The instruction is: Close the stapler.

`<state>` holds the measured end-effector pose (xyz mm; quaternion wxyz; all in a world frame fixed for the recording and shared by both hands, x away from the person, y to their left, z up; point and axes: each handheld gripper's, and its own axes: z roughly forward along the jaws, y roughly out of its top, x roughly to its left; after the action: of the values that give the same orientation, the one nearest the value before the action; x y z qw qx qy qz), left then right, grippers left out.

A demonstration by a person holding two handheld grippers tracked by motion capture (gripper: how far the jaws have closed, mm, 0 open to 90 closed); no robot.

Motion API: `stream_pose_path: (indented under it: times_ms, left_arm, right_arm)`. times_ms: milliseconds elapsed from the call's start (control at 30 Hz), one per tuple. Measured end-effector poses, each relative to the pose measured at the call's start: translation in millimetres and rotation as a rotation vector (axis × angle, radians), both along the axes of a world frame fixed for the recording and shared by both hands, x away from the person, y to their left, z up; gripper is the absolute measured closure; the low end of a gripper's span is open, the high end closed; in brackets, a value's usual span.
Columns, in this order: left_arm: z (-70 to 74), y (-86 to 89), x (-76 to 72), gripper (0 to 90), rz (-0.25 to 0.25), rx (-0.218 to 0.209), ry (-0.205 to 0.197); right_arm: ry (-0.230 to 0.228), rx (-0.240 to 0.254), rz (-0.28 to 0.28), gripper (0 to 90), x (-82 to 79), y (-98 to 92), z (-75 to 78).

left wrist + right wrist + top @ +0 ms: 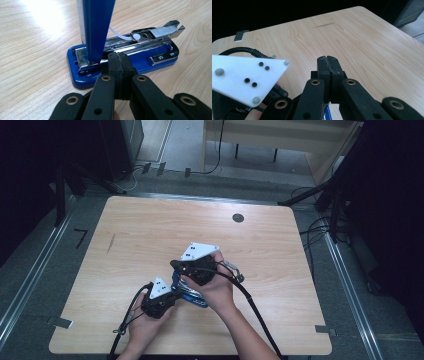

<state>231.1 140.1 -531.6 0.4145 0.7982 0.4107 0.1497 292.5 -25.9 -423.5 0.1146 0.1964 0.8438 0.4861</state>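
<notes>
From the high view I see my two hands low on the wooden desk (150,235), close together near its front edge; the left tongs (172,294) point toward the right, and the right tongs (175,265) sit just above and beyond them, carrying their grey three-cornered plate on top. Between the two lies a blue stapler (192,295), mostly covered by my hands and the black gripper bodies, so only a blue strip of it shows. Cables trail from both grippers toward the desk's front edge. In the left gripper view my left tongs (119,60) are pressed fully together with nothing between the pads, and their tips rest right at the near edge of the stapler (125,67) — whether they actually touch it I cannot tell. The stapler is swung open: its blue base lies flat on the desk (37,62), its blue top arm (96,27) stands nearly upright, and the metal staple magazine (157,31) with a row of staples is exposed, lifted at a slant above the base. In the right gripper view my right tongs (328,61) are also closed tight on nothing, held above bare desk (367,47), with the left gripper's plate (244,80) at the lower left — a sliver of blue shows just beneath the jaws.
</notes>
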Motion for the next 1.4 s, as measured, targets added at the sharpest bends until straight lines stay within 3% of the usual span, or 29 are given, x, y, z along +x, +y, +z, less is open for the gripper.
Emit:
stream_pose_path:
  times_ms: [533,967,1267,1400]
  left_arm:
    - [-0.2,-0.6,-0.6,90.0,-0.001,-0.004,-0.003]
    - [0.0,1.1,-2.2,90.0,-0.025,-0.004,0.001]
    - [0.1,0.1,-3.9,90.0,-0.05,-0.003,-0.001]
    - [0.3,-1.3,-6.5,90.0,-0.065,-0.003,-0.023]
  right_arm:
    - [0.013,-0.001,-0.025,90.0,-11.7,-28.6,-14.0]
    - [0.041,-0.018,-0.05,90.0,-25.4,-58.7,-35.7]
    - [0.077,-0.036,-0.074,90.0,-35.1,-77.8,-59.6]
    - [0.079,-0.032,-0.081,90.0,-40.4,-85.4,-63.8]
